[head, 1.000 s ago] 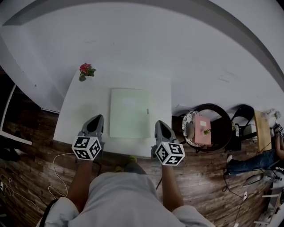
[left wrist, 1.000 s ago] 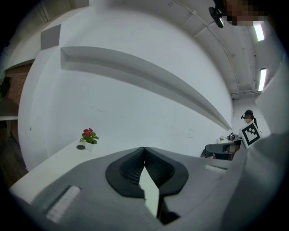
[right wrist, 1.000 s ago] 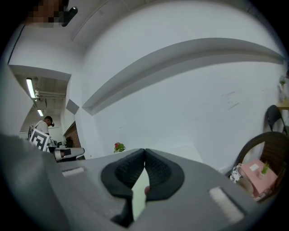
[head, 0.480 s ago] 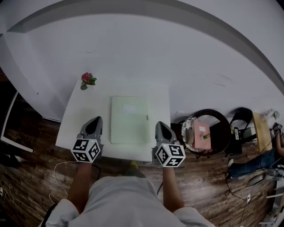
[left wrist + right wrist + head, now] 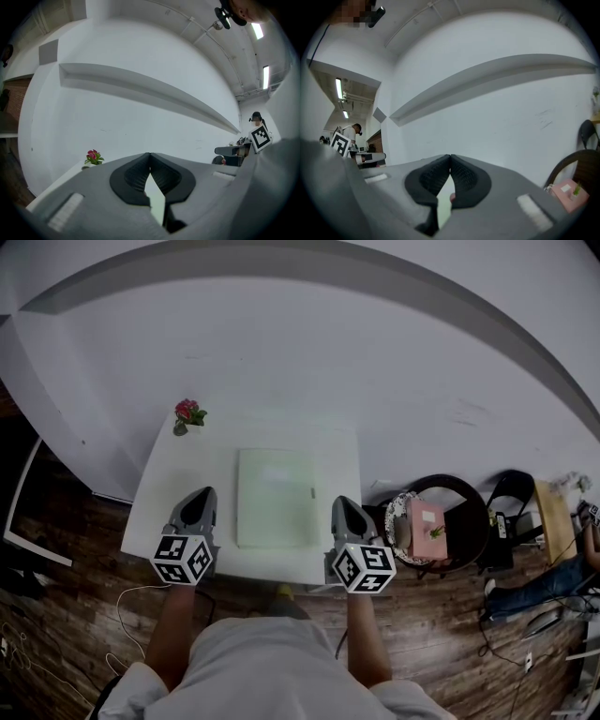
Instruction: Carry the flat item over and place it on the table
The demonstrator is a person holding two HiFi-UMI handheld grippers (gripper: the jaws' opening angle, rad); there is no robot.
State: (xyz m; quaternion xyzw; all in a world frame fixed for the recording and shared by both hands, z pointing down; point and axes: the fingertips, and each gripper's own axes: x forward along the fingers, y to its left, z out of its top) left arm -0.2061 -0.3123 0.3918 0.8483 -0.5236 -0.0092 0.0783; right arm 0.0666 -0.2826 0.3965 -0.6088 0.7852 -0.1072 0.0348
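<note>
On the table (image 5: 167, 491), one flat item (image 5: 277, 498), one flower (image 5: 188, 413), left tool (image 5: 201, 496) and right tool (image 5: 340, 504) clenched empty

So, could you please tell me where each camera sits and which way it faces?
Head view: on the person's head, looking steeply down at the white table, flat green item and pink flowers; both forearms, left gripper and right gripper show.
Left gripper view: on the left gripper, looking along its shut jaws at the white wall; only its own body shows.
Right gripper view: on the right gripper, facing that wall past shut jaws.
Shared: head and left gripper views both show the flowers.
</note>
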